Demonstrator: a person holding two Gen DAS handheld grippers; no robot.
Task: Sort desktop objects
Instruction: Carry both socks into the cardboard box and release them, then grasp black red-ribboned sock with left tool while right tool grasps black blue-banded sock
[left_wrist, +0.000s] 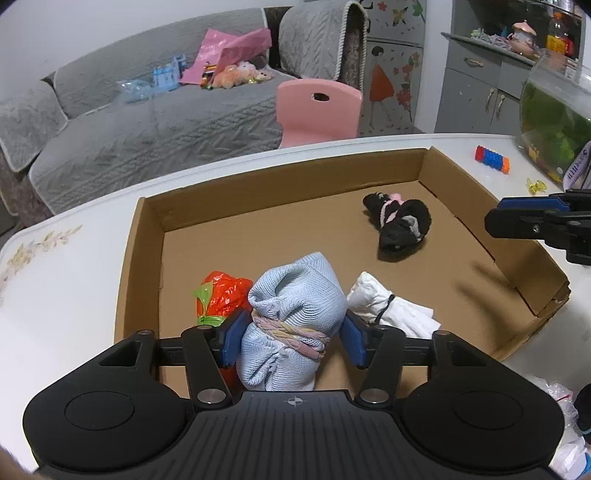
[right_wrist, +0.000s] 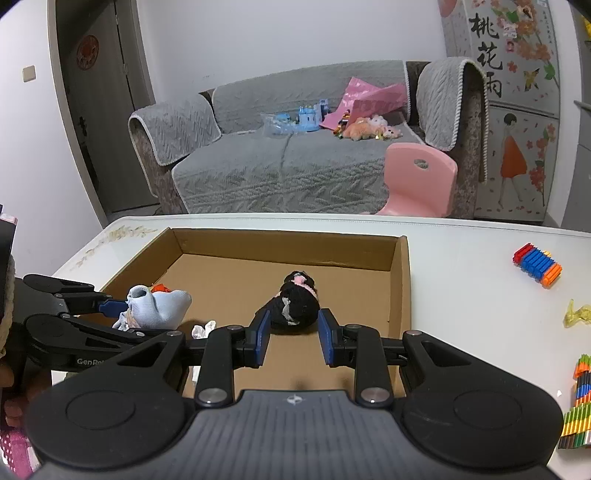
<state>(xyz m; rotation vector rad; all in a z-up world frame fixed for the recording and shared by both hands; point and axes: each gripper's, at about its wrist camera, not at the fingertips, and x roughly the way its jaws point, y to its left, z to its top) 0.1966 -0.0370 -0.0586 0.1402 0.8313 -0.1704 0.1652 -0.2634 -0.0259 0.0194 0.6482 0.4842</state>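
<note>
A shallow cardboard box lies on the white table. In its near part a light blue mesh bundle tied with a pastel cord rests between the pads of my left gripper. A small gap shows at the right pad, so the jaws stand open around it. An orange plastic bag and a white tied bundle flank it. A black fuzzy bundle with a pink band lies further in. My right gripper hovers short of it by the box's right wall, pads narrowly apart and empty.
Right of the box lie a stack of coloured blocks, a yellow clip and folded coloured strips. A glass fish bowl stands at the far right corner. A pink chair stands beyond the table's far edge.
</note>
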